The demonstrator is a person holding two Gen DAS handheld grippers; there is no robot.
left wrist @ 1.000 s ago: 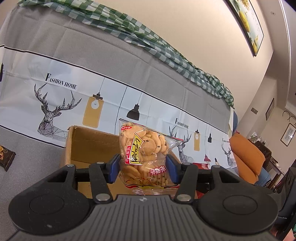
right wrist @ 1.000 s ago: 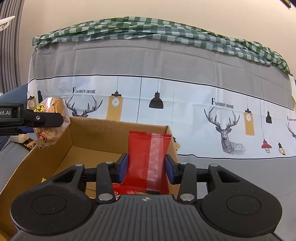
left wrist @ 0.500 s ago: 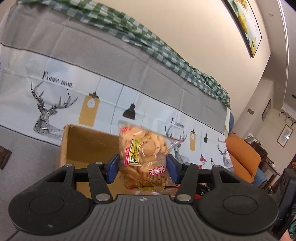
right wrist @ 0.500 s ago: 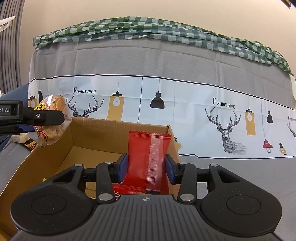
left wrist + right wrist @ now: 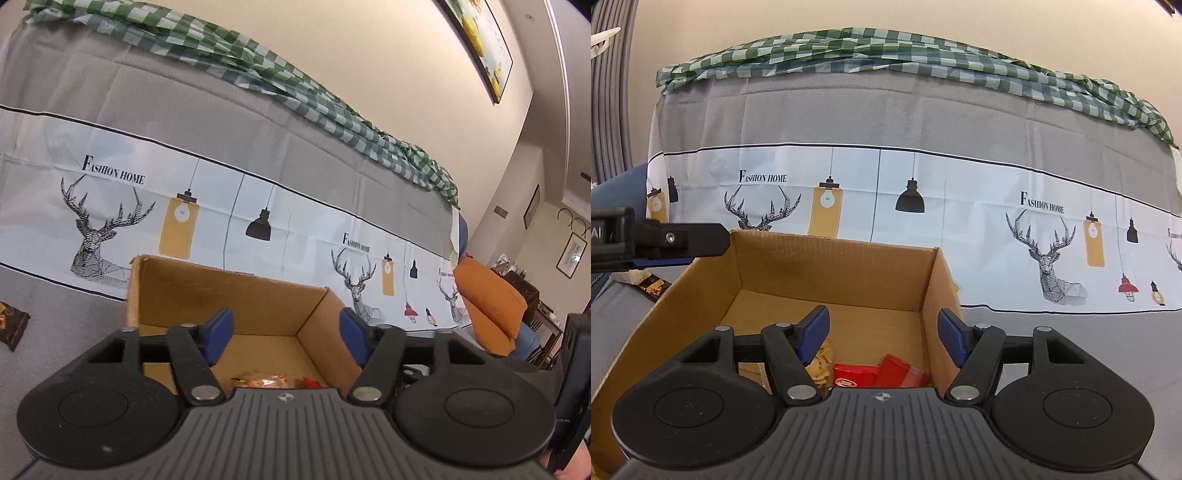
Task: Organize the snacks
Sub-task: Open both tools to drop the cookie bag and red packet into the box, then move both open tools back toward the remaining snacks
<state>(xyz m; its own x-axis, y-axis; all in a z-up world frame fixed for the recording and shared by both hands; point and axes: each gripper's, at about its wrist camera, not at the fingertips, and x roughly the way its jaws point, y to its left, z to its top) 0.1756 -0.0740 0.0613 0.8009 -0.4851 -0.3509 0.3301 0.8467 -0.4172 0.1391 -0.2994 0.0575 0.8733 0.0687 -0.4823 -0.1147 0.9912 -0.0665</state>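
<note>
An open cardboard box stands on the grey sofa seat. My left gripper is open and empty above the box; its arm also shows at the left of the right wrist view. My right gripper is open and empty over the box's near right side. A bag of biscuits lies on the box floor. A red packet lies beside it, with a red corner in the left wrist view.
A dark snack packet lies on the seat left of the box. The sofa back carries a deer-print cloth and a green checked cloth. An orange cushion sits at the right.
Both grippers have opened. The biscuit bag has dropped from the left gripper into the box, and the red packet has dropped from the right gripper into the box.
</note>
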